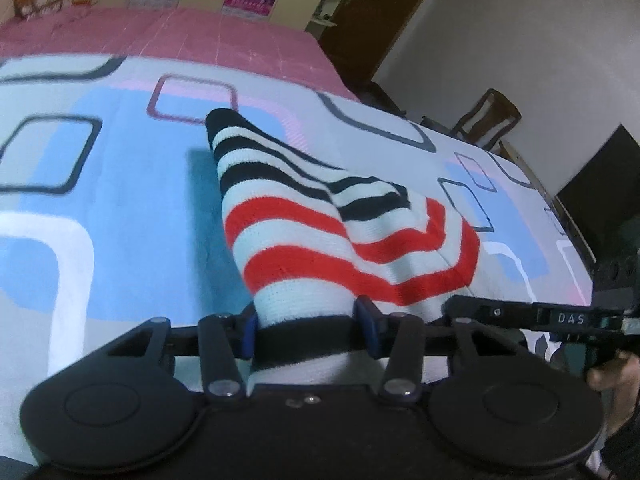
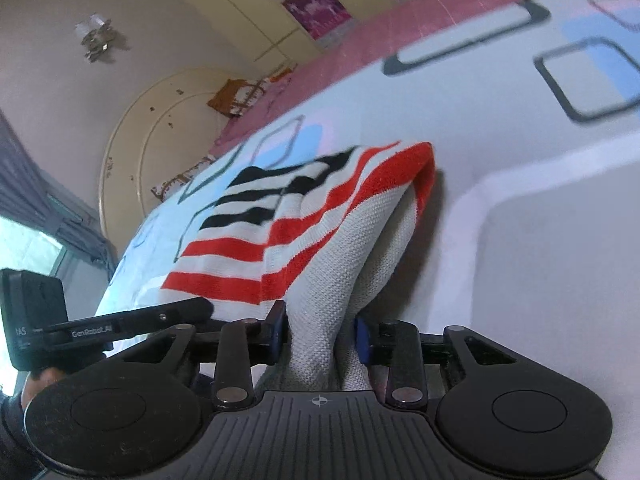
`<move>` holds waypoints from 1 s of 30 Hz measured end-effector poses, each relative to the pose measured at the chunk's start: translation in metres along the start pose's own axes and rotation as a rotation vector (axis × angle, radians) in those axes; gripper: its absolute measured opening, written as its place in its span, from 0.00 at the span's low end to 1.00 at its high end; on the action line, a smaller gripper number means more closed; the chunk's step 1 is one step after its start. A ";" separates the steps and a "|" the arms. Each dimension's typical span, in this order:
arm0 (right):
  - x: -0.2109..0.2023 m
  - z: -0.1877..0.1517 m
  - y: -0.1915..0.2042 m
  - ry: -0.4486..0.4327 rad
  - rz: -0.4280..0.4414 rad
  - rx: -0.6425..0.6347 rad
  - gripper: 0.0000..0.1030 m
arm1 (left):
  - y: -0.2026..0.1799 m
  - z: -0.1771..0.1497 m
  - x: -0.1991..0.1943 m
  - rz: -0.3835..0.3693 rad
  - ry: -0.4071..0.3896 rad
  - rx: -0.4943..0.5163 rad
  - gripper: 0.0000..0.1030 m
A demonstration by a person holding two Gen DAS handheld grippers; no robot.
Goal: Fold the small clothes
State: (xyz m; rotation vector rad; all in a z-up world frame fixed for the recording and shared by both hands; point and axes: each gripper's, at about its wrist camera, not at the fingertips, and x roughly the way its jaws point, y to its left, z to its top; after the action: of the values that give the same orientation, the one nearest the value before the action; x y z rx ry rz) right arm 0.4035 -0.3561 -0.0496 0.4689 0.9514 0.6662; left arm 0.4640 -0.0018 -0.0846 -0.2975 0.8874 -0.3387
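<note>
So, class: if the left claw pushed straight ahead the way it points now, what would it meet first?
The striped garment it already grips, left claw closed on the black-edged hem. Beyond it, probably the patterned bedspread; depth is unclear.

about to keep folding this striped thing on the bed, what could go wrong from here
1. The left gripper pinches only the dark edge band of the striped knit garment, so a hard pull may slip it free.
2. The right gripper holds a bunched, doubled wad, so the fold may come out lumpy or uneven.
3. The two grippers sit close together; they could bump, or drag the patterned bedsheet along.
</note>
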 end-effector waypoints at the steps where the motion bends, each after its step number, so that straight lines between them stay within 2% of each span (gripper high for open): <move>1: -0.002 -0.001 0.007 -0.003 -0.012 -0.022 0.33 | -0.003 0.000 -0.003 0.001 -0.004 0.014 0.45; 7: -0.012 -0.014 0.046 -0.033 -0.074 -0.088 0.33 | -0.005 -0.001 -0.025 -0.019 -0.028 0.066 0.45; 14: -0.008 -0.028 0.108 -0.064 -0.114 -0.143 0.33 | 0.028 -0.006 -0.073 -0.046 -0.066 0.093 0.45; 19: 0.024 -0.042 0.161 -0.063 -0.111 -0.166 0.33 | 0.067 -0.008 -0.109 -0.032 -0.082 0.097 0.45; 30: 0.136 -0.066 0.260 -0.019 -0.061 -0.195 0.33 | 0.180 -0.018 -0.171 0.025 -0.077 0.037 0.45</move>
State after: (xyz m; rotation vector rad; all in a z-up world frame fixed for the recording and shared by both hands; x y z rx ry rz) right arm 0.3217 -0.0705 0.0019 0.2724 0.8700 0.6900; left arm 0.3796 0.2286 -0.0454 -0.2634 0.8079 -0.3186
